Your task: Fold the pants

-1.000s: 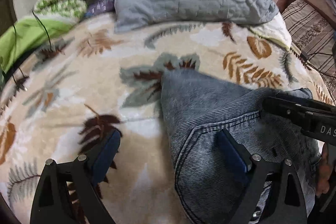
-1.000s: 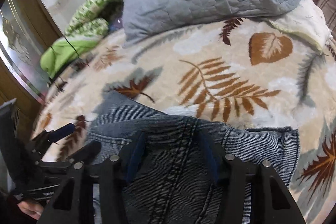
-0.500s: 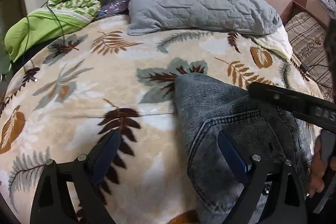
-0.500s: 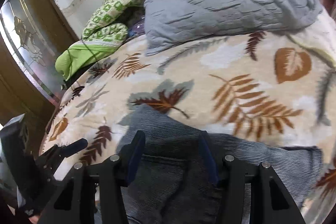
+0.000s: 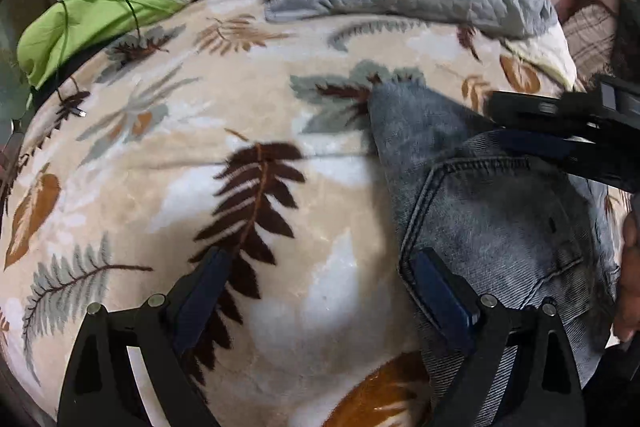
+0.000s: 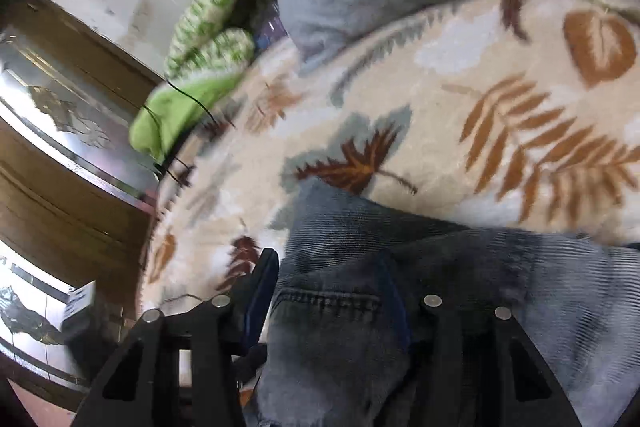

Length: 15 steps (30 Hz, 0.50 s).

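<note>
Left wrist view: the left gripper (image 5: 320, 291) hangs wide open, holding nothing; its 2 fingers straddle the left edge of the folded jeans (image 5: 492, 211), which lie at 3 o'clock on the leaf-print blanket (image 5: 200, 155); the right gripper (image 5: 532, 129) reaches in at 2 o'clock. Right wrist view, blurred: that gripper (image 6: 328, 291) stands part open over denim (image 6: 400, 307) by a pocket seam; any grip is unclear. Risk: dragging the top layer could undo the fold.
</note>
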Available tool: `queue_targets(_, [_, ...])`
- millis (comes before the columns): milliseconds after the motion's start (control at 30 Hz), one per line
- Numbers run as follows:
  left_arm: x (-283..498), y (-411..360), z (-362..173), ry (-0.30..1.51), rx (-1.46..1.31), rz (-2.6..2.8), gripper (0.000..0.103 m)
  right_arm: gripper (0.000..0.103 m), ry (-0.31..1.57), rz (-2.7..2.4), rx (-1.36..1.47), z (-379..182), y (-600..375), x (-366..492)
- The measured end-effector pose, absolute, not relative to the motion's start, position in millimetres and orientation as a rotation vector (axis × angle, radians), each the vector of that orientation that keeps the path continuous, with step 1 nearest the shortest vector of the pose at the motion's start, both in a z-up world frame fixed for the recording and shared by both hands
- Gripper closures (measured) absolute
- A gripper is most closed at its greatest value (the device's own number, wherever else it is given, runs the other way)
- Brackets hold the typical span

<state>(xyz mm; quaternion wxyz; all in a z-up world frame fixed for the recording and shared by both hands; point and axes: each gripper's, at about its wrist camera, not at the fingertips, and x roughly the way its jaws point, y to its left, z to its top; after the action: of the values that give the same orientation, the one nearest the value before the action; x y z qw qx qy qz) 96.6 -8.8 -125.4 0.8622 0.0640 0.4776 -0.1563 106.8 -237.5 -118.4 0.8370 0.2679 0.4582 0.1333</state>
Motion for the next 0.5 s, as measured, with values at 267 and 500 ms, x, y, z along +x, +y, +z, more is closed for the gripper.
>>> queue_targets(267, [65, -16, -99, 0.859, 0.164, -0.369, 0.008, 0.05, 0.893, 0.123, 0.372, -80, -269, 39])
queue_targets(500, [28, -39, -107, 0.884, 0.224, -0.458, 0.008, 0.05, 1.01, 0.026, 0.282, -104, -277, -11])
